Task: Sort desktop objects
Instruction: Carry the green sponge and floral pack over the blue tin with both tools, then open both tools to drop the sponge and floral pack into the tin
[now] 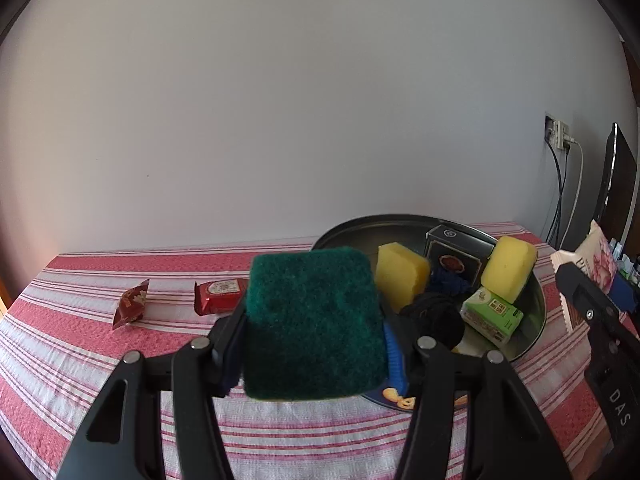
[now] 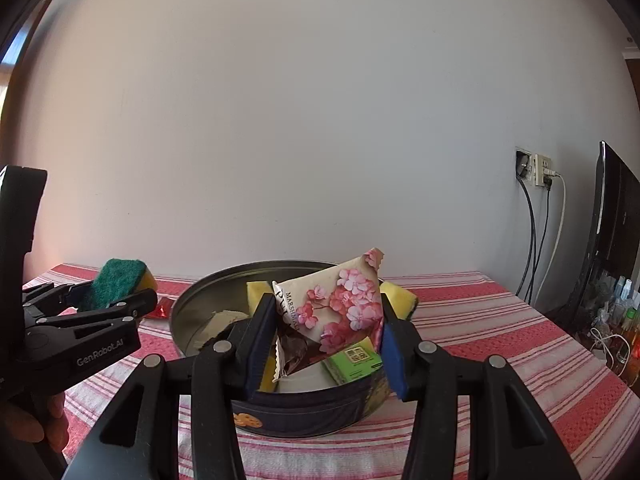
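The left gripper [image 1: 316, 344] clamps a green-faced sponge [image 1: 314, 320], the round tin [image 1: 536, 320] just beyond it. The right gripper [image 2: 328, 344] pinches a flowered marshmallow packet [image 2: 344, 304] above that tin.

Black jaws, blue pads [image 2: 391, 354], silver screws [image 2: 426, 347]

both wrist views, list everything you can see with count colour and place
tin: 1, round, dark, on the tablecloth
tablecloth: 1, red and white stripes
sponges in tin: 2, yellow
green box: 1, in tin
black box: 1, in tin
red wrappers: 2, on the cloth left of tin
wall socket: 1, cables plugged in
green-topped sponge: 1, in left hand-held gripper
floral packet: 1, pink and white, in right hand-held gripper, over tin
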### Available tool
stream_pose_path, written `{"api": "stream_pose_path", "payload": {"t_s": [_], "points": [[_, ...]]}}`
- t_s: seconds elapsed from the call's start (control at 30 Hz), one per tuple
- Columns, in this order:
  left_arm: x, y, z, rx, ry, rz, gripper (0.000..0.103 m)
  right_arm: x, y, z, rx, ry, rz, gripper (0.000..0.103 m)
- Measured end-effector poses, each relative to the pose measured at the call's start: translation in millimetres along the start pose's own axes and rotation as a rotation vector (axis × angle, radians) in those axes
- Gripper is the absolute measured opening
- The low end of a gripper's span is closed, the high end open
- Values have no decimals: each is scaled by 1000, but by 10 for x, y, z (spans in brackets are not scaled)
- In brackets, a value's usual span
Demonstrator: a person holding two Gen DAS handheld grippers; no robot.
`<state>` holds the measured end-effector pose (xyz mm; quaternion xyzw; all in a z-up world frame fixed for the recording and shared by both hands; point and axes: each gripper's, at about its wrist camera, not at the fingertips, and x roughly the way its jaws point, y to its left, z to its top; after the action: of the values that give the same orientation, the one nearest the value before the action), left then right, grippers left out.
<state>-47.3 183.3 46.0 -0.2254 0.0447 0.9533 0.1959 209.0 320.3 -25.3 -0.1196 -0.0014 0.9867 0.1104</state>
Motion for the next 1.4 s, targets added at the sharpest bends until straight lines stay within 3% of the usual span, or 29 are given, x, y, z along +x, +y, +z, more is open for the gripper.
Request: {"api": "stream_pose_path", "payload": {"t_s": [0.23, 0.4, 0.63, 0.83, 1.13, 1.17, 1.23, 1.27, 1.3, 1.37, 1.4], "points": [[90, -300, 122, 21, 8, -42, 56, 318, -312, 143, 30, 38, -33, 51], [268, -454, 214, -3, 42, -52, 56, 770, -442, 308, 33, 70, -25, 51], [442, -681, 221, 6, 83, -73, 56, 1359, -518, 483, 58, 147, 46, 51], [554, -806, 274, 10, 100, -94, 56, 1748, -577, 438, 80, 274, 184, 51], [572, -850, 228, 31, 122, -120, 57, 1830, -621, 313, 80, 311, 215, 51], [584, -851, 227, 28, 131, -127, 57, 1833, -626, 305, 81, 315, 221, 55], [638, -836, 206, 20, 169, -149, 68, 1851, -655, 346, 80, 313, 215, 59], [666, -818, 188, 11, 188, -146, 84, 1825, -650, 343, 80, 307, 209, 65], [677, -794, 171, 0, 196, -136, 92, 1792, -653, 342, 84, 296, 199, 72], [605, -752, 177, -16, 162, -128, 102, 1693, -673, 346, 100, 253, 176, 76], [566, -740, 187, -13, 144, -118, 102, 1626, -714, 350, 111, 226, 167, 76]]}}
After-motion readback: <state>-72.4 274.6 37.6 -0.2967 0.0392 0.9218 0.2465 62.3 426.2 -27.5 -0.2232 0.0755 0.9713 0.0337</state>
